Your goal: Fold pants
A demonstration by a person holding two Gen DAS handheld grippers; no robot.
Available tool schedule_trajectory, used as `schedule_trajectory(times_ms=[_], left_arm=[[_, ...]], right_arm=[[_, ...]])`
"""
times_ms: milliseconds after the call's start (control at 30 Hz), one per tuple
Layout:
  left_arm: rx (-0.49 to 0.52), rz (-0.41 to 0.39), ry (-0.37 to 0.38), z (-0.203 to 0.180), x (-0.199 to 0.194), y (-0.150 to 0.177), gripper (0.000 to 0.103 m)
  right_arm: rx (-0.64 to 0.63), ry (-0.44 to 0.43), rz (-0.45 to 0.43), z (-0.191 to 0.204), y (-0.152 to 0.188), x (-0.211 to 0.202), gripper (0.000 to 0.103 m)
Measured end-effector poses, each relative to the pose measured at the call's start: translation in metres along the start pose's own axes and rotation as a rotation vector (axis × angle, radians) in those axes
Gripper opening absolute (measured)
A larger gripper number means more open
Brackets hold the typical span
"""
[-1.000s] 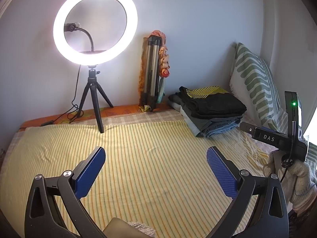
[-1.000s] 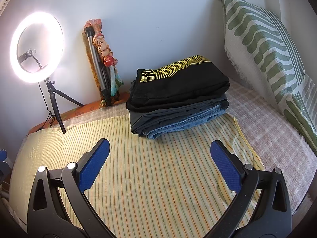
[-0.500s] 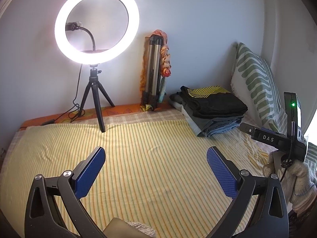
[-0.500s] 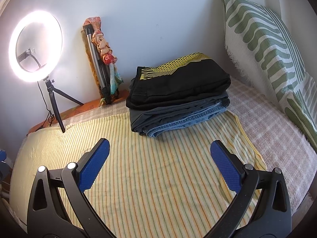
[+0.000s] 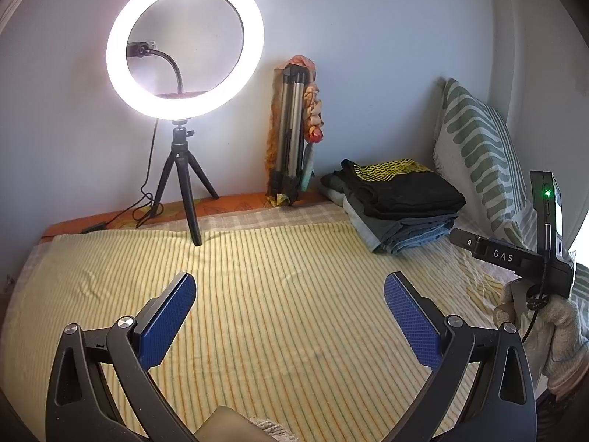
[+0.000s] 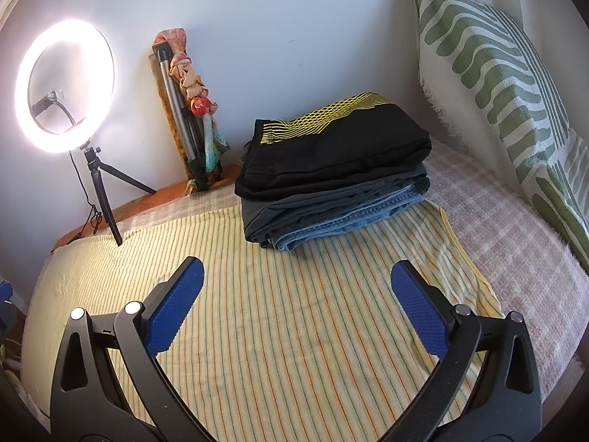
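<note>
A stack of folded pants (image 6: 335, 180) sits at the far side of the bed: black with a yellow pattern on top, grey in the middle, blue jeans at the bottom. It also shows in the left wrist view (image 5: 397, 204). My right gripper (image 6: 296, 294) is open and empty, hovering over the yellow striped sheet (image 6: 276, 331) short of the stack. My left gripper (image 5: 289, 300) is open and empty over the sheet (image 5: 257, 294), left of the stack. The right gripper's body (image 5: 515, 254) shows at the right edge of the left wrist view.
A lit ring light (image 5: 184, 48) on a small tripod stands at the far left edge of the bed. A folded tripod wrapped in cloth (image 5: 292, 136) leans on the wall. A green patterned pillow (image 6: 497, 73) stands against the right wall.
Both grippers have drifted slightly; the stack sits a little closer in the right wrist view. Both stay open and empty.
</note>
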State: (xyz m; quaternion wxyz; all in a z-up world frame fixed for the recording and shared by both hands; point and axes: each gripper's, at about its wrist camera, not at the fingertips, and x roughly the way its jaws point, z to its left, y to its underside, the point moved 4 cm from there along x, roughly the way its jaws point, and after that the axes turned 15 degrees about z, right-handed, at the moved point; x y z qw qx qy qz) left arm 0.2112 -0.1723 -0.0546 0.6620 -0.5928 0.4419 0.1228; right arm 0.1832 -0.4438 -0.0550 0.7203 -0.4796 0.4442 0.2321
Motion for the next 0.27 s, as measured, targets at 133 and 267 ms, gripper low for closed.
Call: schedule_trajectory(times_ms=[133, 267], left_arm=[[0.022, -0.013, -0.017, -0.0008, -0.0011, 0.0014, 0.102], [0.037, -0.005, -0.007, -0.0016, 0.0003, 0.0028, 0.102]], right_arm=[[-0.004, 0.0, 0.002, 0.0009, 0.0004, 0.0007, 0.103], [-0.003, -0.003, 0.005, 0.002, 0.0013, 0.002, 0.103]])
